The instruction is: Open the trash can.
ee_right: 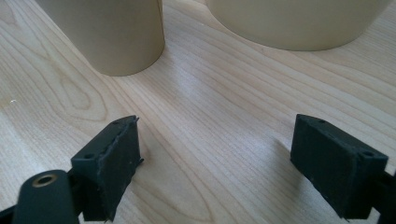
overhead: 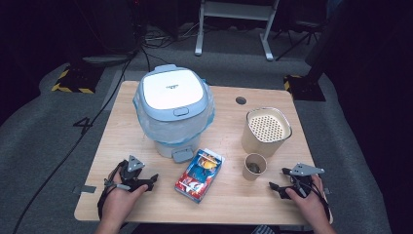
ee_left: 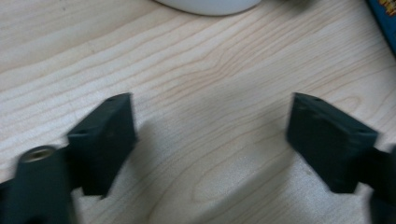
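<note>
Nothing looked begun: the left gripper (overhead: 152,178) at lower left and the right gripper (overhead: 275,186) at lower right rested with jaws apart and empty, while the snack packet (overhead: 199,174) lay untouched at bottom centre beside the small paper cup (overhead: 254,166).

On your table (overhead: 146,195), the bin (overhead: 174,109) sits at 11 o'clock. The snack packet (overhead: 199,175) lies at 6 o'clock, the small cup (overhead: 254,166) at 4 o'clock, just before the tall container (overhead: 266,130) at 3 o'clock.
</note>
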A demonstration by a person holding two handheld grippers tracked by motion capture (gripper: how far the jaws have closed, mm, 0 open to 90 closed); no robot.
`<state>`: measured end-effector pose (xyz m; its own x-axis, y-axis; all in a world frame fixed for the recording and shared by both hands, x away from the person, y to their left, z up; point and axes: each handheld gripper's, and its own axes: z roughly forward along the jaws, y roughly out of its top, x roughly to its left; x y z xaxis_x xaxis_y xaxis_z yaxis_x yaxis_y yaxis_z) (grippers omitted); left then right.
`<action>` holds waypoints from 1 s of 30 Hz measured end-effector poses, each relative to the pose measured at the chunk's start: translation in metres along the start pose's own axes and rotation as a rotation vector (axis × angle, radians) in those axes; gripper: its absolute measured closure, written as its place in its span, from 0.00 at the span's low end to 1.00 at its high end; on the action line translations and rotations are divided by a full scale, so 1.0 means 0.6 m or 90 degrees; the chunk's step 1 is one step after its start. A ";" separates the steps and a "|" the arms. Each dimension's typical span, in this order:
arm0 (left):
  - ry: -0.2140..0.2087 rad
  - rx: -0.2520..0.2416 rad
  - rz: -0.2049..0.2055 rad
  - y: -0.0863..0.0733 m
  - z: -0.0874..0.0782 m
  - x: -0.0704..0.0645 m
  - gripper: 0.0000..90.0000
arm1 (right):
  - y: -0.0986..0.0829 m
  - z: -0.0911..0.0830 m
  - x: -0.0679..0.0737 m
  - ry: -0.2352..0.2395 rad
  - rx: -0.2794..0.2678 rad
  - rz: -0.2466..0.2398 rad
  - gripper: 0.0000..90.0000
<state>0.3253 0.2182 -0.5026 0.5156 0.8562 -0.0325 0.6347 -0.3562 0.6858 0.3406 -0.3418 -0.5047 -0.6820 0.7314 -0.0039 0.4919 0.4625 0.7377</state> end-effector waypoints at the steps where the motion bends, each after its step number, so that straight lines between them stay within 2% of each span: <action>1: 0.000 0.001 0.000 0.001 -0.001 0.001 0.26 | 0.000 0.000 0.000 0.000 0.000 0.000 0.18; 2: 0.000 0.006 0.000 0.002 -0.003 0.003 0.34 | 0.000 0.000 0.000 0.000 0.000 0.000 0.18; 4: 0.000 0.019 -0.009 0.006 -0.008 0.004 0.37 | 0.000 0.000 0.000 0.000 0.000 0.000 0.18; 6: -0.016 0.033 -0.017 0.009 -0.013 0.004 0.43 | 0.000 0.000 0.000 0.000 0.000 0.000 0.18; 12: -0.049 0.016 -0.017 0.020 -0.025 0.000 0.42 | 0.001 0.001 -0.001 0.001 0.001 -0.004 0.17; 19: -0.080 0.001 0.002 0.035 -0.044 0.001 0.44 | 0.001 0.002 -0.002 0.003 0.001 -0.007 0.17; 21: -0.088 -0.003 0.005 0.041 -0.050 0.002 0.50 | 0.001 0.002 -0.002 0.003 0.001 -0.007 0.17; 29: -0.122 -0.054 0.030 0.074 -0.084 0.004 0.54 | 0.001 0.002 -0.002 0.003 0.001 -0.007 0.17; 30: -0.132 -0.073 0.036 0.085 -0.095 0.005 0.55 | 0.001 0.002 -0.002 0.002 0.002 -0.007 0.17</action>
<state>0.3262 0.2241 -0.4265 0.6629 0.7370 -0.1316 0.5380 -0.3467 0.7684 0.3423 -0.3418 -0.5047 -0.6889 0.7247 -0.0099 0.4857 0.4718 0.7359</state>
